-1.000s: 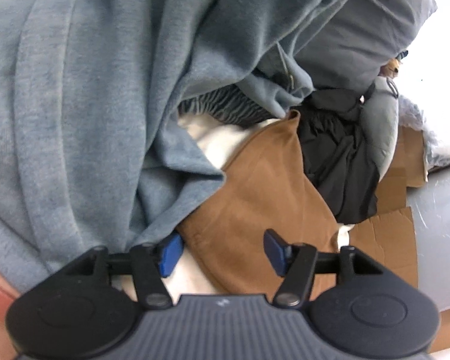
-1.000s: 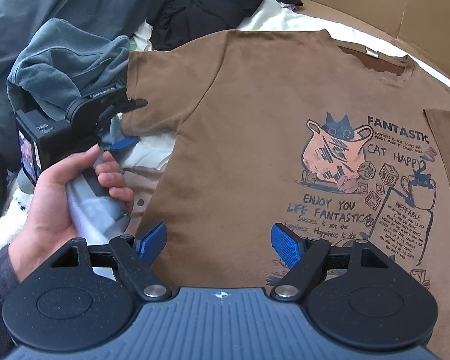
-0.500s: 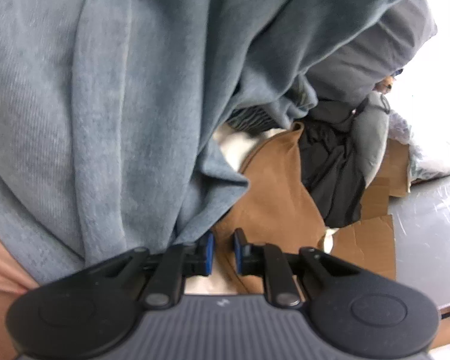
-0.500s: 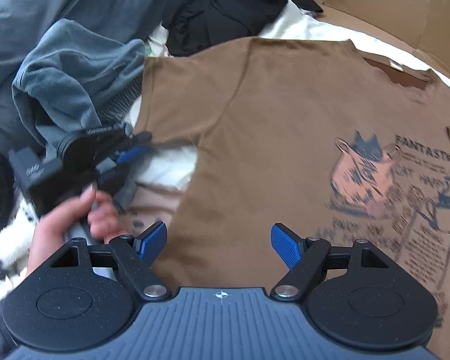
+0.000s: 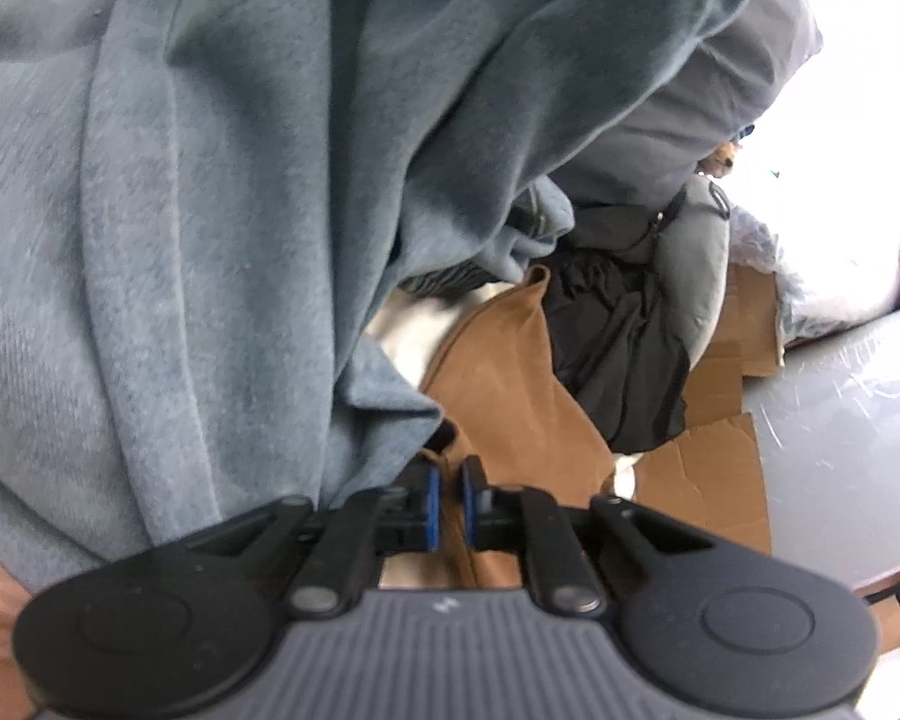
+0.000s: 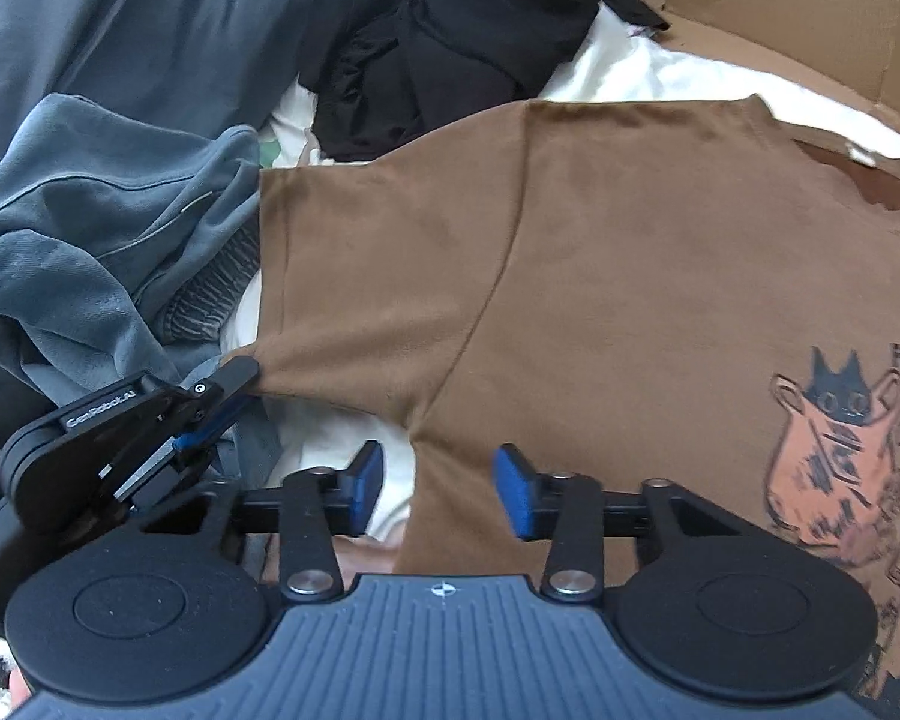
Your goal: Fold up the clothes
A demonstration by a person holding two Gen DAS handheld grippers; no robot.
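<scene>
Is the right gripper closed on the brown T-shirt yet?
No, the right gripper is open, its blue pads apart over the brown T-shirt.

Both grippers share one build — the right gripper [image 6: 438, 489] and left gripper [image 5: 448, 501] have matte black linkage arms with silver pivot screws, round black discs either side and a ribbed grey housing. Blue pads [image 6: 513, 492] line the fingers — white "GenRobot.AI" lettering marks the left one's side.

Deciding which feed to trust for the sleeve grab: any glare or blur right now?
Left wrist view: the top-right corner is blown out white, and the blue-grey garment, close to the lens, looks soft. Right wrist view: evenly lit, brown T-shirt clear, though its cat print smears toward the fisheye edge.
</scene>
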